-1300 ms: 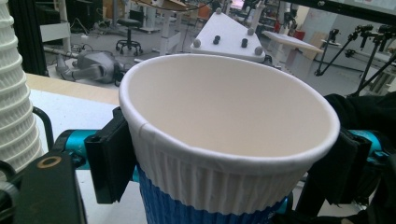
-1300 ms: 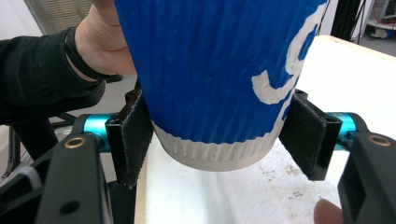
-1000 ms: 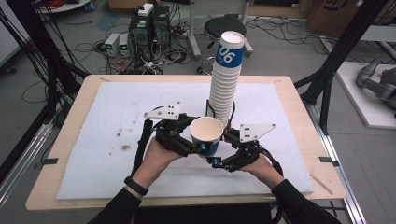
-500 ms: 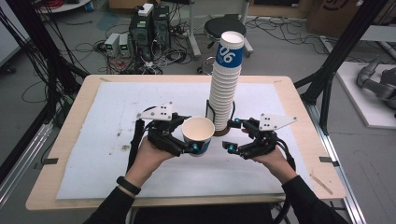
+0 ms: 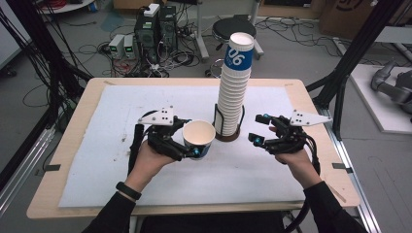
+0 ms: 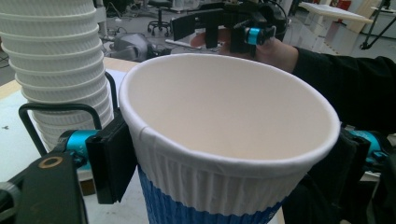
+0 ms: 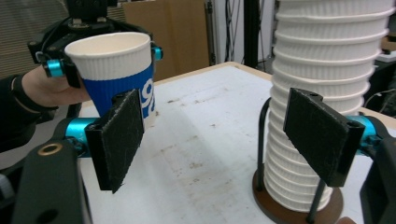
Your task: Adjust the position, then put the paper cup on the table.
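The paper cup (image 5: 198,139) stood upright, mouth up, clamped between the left gripper (image 5: 180,141) pads, just beside the cup stack (image 5: 234,87). The right gripper (image 5: 260,128), well apart, had just been opening, empty. The right gripper view showed the cup's blue band; the white table cover (image 5: 121,111) was stained.

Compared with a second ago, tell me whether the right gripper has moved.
Yes. The right gripper has pulled away rightward from the cup stack and the single cup, its jaws just opening with nothing between them.
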The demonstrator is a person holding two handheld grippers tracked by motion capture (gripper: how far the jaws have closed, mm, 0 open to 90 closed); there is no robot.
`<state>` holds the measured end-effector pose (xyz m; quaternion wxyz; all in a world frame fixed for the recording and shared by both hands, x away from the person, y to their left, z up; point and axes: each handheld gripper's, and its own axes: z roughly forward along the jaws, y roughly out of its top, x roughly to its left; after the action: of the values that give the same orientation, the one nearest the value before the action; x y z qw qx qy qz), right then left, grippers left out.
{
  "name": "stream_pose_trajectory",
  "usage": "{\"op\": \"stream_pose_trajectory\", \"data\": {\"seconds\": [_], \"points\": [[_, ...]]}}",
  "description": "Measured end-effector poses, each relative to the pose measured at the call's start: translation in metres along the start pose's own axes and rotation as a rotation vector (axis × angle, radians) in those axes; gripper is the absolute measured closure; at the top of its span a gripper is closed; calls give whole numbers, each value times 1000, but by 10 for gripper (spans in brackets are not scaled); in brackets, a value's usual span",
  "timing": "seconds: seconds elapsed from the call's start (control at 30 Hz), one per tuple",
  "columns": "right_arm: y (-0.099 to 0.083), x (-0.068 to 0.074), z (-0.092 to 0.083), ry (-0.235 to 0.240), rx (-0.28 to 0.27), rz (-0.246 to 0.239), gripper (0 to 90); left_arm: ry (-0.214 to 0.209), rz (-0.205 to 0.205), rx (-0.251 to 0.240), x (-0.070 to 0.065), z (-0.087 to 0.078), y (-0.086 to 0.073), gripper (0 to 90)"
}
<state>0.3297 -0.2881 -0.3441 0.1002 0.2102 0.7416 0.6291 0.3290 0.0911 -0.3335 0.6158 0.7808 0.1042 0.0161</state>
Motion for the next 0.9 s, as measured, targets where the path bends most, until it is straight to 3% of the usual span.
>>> {"op": "stream_pose_trajectory", "data": {"seconds": [0.43, 0.9], "points": [[5, 1, -3, 1, -6, -6, 209, -14, -3, -9, -3, 3, 2, 201], [5, -2, -7, -19, -9, 1, 209, 16, 0, -26, -3, -6, 5, 202]]}}
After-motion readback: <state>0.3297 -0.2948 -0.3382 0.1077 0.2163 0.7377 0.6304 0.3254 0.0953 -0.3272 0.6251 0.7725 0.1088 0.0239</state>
